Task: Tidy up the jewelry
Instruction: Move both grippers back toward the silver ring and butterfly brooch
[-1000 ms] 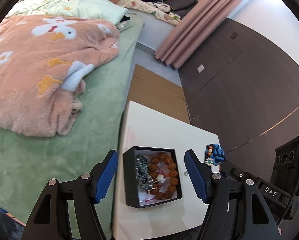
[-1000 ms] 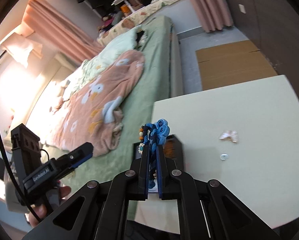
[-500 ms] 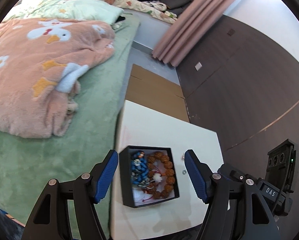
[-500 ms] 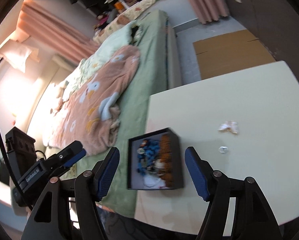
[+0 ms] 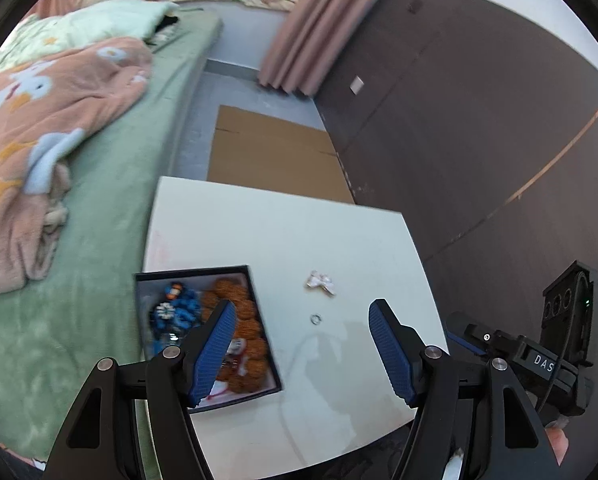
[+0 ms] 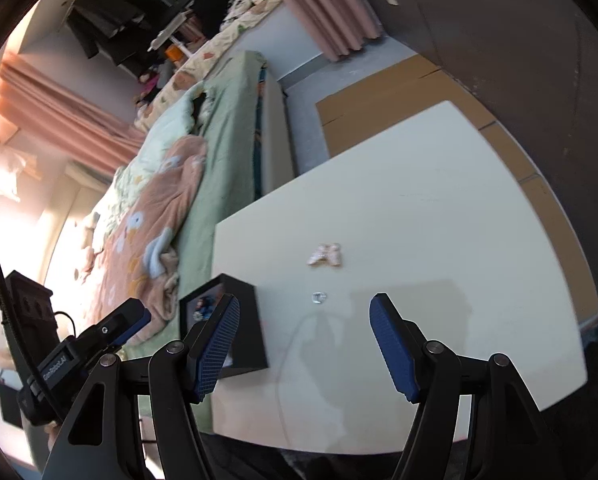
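Jewelry box (image 5: 203, 332) at table's (image 5: 283, 232) left edge, both tongs wide, empty.

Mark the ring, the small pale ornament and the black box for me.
ring (image 5: 316, 319): left wrist view, on its band.
small pale ornament (image 5: 320, 281): left wrist view, on its middle.
black box (image 5: 191, 272): left wrist view, on its far rim.
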Available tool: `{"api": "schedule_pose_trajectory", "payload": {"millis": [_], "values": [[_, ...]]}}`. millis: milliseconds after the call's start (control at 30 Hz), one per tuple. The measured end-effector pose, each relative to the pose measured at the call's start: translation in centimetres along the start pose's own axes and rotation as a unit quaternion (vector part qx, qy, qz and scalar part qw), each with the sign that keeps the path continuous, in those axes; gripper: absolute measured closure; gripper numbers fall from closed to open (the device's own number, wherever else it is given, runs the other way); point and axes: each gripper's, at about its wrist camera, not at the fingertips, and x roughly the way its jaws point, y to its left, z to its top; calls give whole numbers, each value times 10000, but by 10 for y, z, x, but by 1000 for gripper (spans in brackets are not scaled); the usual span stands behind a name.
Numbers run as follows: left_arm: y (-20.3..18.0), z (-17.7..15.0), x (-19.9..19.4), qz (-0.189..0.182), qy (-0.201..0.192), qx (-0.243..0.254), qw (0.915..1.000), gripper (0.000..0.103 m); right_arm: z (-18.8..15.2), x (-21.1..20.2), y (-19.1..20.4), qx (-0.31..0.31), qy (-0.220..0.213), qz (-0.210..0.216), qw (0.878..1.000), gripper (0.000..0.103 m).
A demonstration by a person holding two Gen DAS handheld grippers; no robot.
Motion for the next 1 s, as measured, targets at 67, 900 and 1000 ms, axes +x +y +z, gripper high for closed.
{"api": "schedule_pose_trajectory", "payload": {"millis": [67,900,1000], "values": [[-11,-1,8,47,89,148,9998,33,-1,-3,-9,49,-24,-57,10000,35],[-68,-12,123,1208,1412,1002,9775,47,-19,-29,-101,932,-222,-229,9951,35],[-69,-15,138,1332,1566,1096,9725,55,-22,-32,-111,1012,-241,-267,9942,35]]}}
